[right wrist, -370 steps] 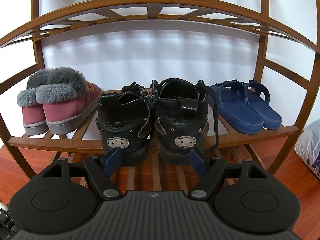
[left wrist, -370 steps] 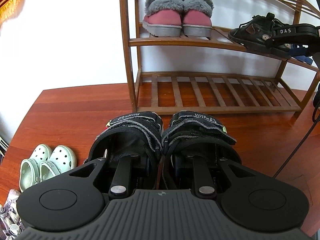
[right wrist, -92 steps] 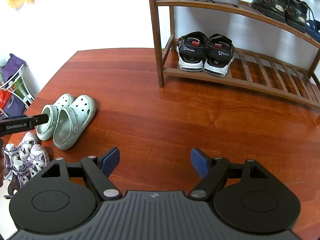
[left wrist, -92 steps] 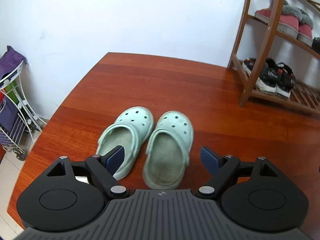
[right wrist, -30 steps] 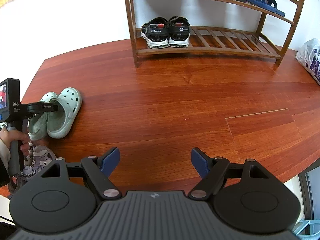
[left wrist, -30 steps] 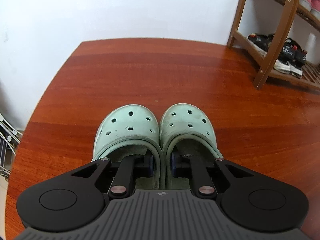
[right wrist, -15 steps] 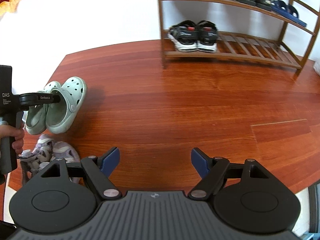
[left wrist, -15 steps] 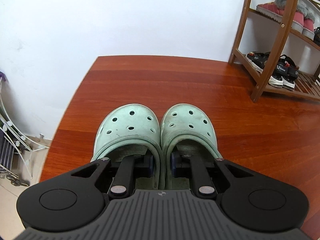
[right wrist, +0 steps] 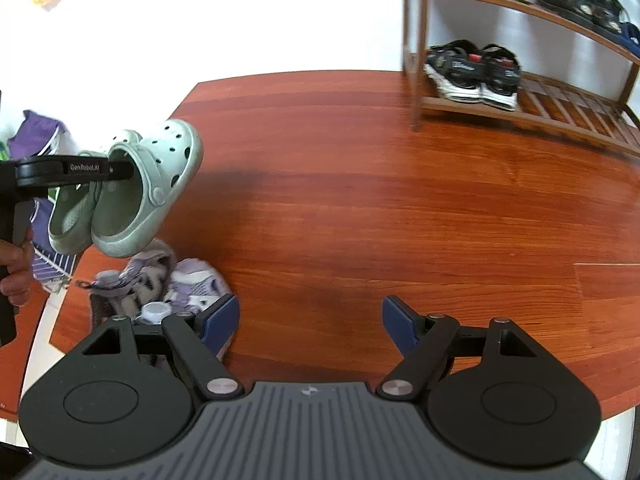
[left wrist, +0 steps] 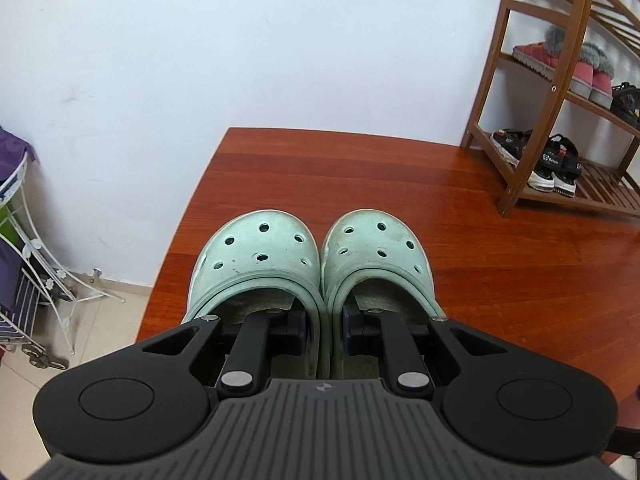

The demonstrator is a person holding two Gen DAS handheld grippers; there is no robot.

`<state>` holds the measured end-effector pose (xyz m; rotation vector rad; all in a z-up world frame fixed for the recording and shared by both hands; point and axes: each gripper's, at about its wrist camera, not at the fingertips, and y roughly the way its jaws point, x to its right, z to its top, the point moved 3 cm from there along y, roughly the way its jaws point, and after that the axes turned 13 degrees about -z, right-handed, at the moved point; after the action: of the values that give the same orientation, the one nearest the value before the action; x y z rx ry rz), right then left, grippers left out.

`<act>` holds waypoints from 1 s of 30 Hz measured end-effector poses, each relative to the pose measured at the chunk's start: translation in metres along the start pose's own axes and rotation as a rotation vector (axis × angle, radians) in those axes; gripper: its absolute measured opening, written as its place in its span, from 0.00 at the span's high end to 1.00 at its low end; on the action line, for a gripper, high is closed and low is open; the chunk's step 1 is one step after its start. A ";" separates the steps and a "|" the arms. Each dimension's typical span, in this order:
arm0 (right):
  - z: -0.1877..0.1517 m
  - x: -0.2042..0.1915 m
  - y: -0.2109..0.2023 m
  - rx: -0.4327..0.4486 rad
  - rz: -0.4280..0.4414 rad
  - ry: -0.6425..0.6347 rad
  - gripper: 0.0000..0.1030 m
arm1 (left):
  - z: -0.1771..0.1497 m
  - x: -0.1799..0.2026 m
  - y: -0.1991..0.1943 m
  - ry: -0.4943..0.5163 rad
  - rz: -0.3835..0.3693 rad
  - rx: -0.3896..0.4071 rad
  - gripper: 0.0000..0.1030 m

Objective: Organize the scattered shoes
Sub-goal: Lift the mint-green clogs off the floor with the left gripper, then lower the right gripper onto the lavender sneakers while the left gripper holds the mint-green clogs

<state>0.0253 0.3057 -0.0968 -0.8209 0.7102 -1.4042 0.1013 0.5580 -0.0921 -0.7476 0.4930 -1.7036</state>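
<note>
Red-brown wood floor (right wrist: 360, 200), white wall (left wrist: 240, 60)

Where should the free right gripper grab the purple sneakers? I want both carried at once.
Judging by the view, grip the purple sneakers by their two touching inner collars, one finger in each opening, coming from above at the heel end. They lie side by side on the floor, like the mint clogs pinched in the left gripper. The right gripper is open.

1. We take this for a home entryway; a wooden shoe rack (left wrist: 532, 152) stands against the white wall (left wrist: 280, 48), holding fur-lined slippers (left wrist: 560, 66) and sandals (right wrist: 474, 74);
2. We see reddish wood flooring (right wrist: 380, 208) and a wire cart (left wrist: 24, 260).
</note>
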 end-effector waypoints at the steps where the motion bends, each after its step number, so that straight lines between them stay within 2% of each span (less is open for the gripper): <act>1: -0.001 -0.005 0.001 -0.004 0.004 -0.007 0.19 | -0.001 -0.002 -0.004 0.000 0.001 0.004 0.83; 11: -0.015 -0.064 -0.002 -0.041 0.094 -0.098 0.20 | -0.010 -0.028 -0.042 -0.011 0.032 0.028 0.83; 20: -0.025 -0.103 0.002 -0.101 0.173 -0.120 0.27 | -0.013 -0.050 -0.071 -0.031 0.067 0.054 0.83; 30: -0.032 -0.140 0.016 -0.156 0.241 -0.114 0.27 | -0.016 -0.073 -0.108 -0.057 0.107 0.092 0.83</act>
<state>0.0005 0.4432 -0.1346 -0.8982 0.8091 -1.0880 0.0254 0.6556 -0.0475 -0.6892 0.4059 -1.5902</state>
